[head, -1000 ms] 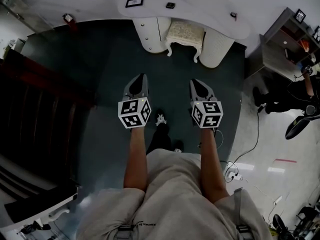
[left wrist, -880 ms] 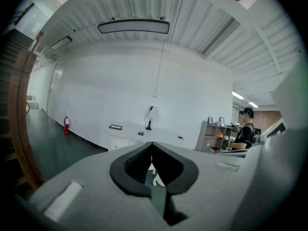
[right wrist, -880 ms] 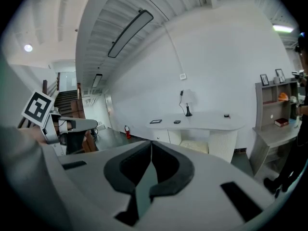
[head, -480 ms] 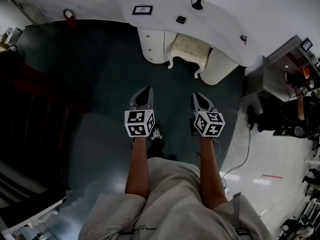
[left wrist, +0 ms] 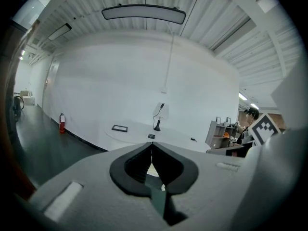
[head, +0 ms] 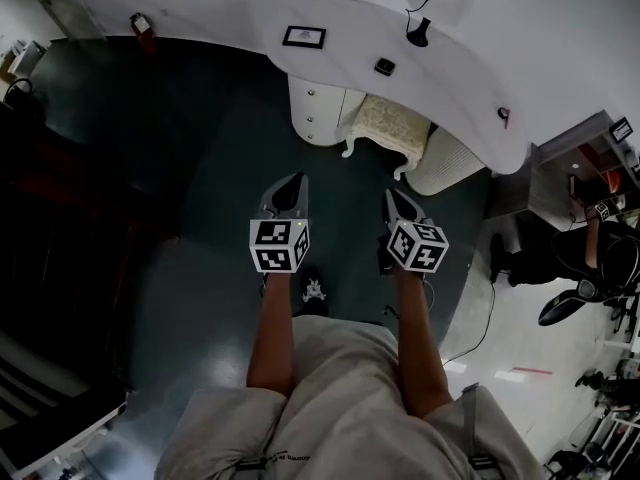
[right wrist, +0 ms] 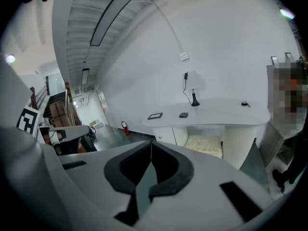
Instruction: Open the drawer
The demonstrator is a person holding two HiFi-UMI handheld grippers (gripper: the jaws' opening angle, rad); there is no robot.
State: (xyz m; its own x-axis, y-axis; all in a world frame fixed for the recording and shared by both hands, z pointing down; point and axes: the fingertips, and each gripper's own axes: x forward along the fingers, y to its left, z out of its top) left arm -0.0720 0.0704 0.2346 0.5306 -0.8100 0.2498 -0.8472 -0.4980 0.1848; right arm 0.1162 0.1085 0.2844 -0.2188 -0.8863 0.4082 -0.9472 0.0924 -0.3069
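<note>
Drawers: white drawer stack [head: 318,108] under the desk [head: 345,53] at its left end, ahead of both grippers and well apart, knobbed fronts facing us.
Nearer hand: left gripper [head: 296,180], almost in line with it; right gripper [head: 391,194] points toward the stool [head: 388,128].
Jaws: both pairs pressed together, nothing held.
Contents: drawers all shut, insides unseen.

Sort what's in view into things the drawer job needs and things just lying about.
For the job: drawer unit, left gripper, right gripper (both shut, empty).
Lying about: picture frame, cushioned stool, black stand, fire extinguisher.
</note>
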